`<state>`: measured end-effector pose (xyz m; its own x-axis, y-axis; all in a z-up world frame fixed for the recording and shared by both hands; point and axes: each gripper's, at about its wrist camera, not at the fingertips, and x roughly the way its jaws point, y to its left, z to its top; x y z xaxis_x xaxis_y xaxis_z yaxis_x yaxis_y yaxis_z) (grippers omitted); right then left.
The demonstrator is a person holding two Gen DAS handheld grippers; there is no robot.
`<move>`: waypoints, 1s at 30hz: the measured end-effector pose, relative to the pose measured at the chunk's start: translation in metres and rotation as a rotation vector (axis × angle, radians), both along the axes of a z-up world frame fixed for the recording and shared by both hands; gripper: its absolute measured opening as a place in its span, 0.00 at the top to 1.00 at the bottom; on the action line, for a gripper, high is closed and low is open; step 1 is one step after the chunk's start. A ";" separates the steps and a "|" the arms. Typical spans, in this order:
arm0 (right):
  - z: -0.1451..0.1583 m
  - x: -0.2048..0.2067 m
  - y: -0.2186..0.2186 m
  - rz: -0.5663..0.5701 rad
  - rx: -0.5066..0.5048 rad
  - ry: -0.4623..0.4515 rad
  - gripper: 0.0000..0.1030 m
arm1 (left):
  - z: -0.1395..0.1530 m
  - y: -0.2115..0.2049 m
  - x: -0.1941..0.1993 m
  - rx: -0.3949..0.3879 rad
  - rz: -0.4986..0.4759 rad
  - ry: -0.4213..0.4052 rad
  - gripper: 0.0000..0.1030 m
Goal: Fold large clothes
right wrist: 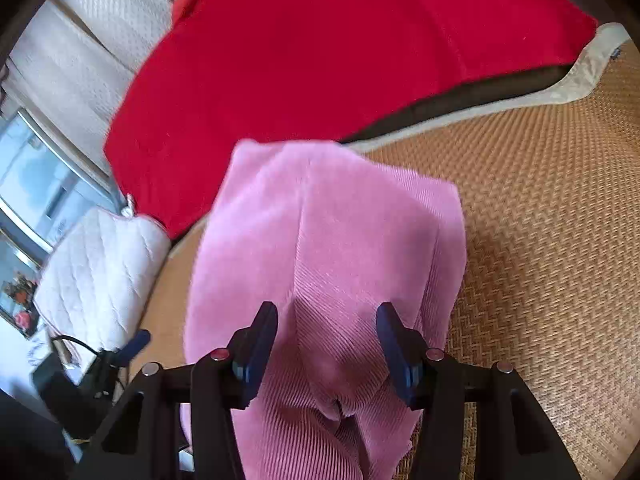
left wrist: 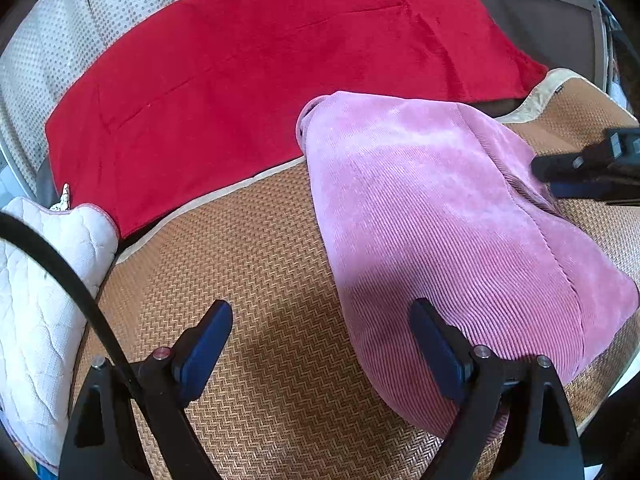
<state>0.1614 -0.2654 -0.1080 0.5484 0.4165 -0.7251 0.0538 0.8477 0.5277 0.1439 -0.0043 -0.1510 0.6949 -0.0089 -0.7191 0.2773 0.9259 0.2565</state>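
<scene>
Right wrist view first: woven mat [right wrist: 540,220] over a bed, red blanket [right wrist: 320,40] beyond its far edge, white quilted pillow [right wrist: 100,272] at its left edge. Lying lengthwise on the mat, pink corduroy garment [right wrist: 320,240], folded into a long bundle, far end just touching the blanket.

Main risk, as a judgement: bundle springing open or sliding on the smooth mat, since thick corduroy layers sit loosely and nothing pins them. Second risk: snagging a raised ridge of cloth between the blue pads and dragging the fold askew.

Right tool [right wrist: 327,340] tilted down over the near end of the garment, jaws parted either side of a fabric ridge, pads not pressing it. Left tool [left wrist: 322,344] likewise angled down, jaws wide, holding nothing, poised over bare mat beside the garment's left side.
</scene>
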 end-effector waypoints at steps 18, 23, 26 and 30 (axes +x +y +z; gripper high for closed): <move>0.012 -0.021 -0.050 -0.084 0.058 -0.063 0.39 | 0.020 0.027 0.014 -0.070 0.005 -0.010 0.12; 0.006 -0.011 -0.023 -0.012 0.019 -0.063 0.39 | 0.005 0.012 0.015 -0.024 -0.007 0.031 0.12; -0.008 0.002 -0.006 0.021 -0.016 -0.012 0.40 | -0.007 0.006 0.015 0.011 -0.013 0.035 0.12; -0.023 0.014 0.006 0.028 -0.056 0.045 0.41 | -0.004 0.012 0.018 -0.030 -0.004 0.055 0.12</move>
<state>0.1753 -0.2594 -0.1306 0.5030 0.3894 -0.7716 0.0523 0.8774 0.4769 0.1615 0.0082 -0.1555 0.6542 -0.0332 -0.7556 0.2937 0.9318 0.2133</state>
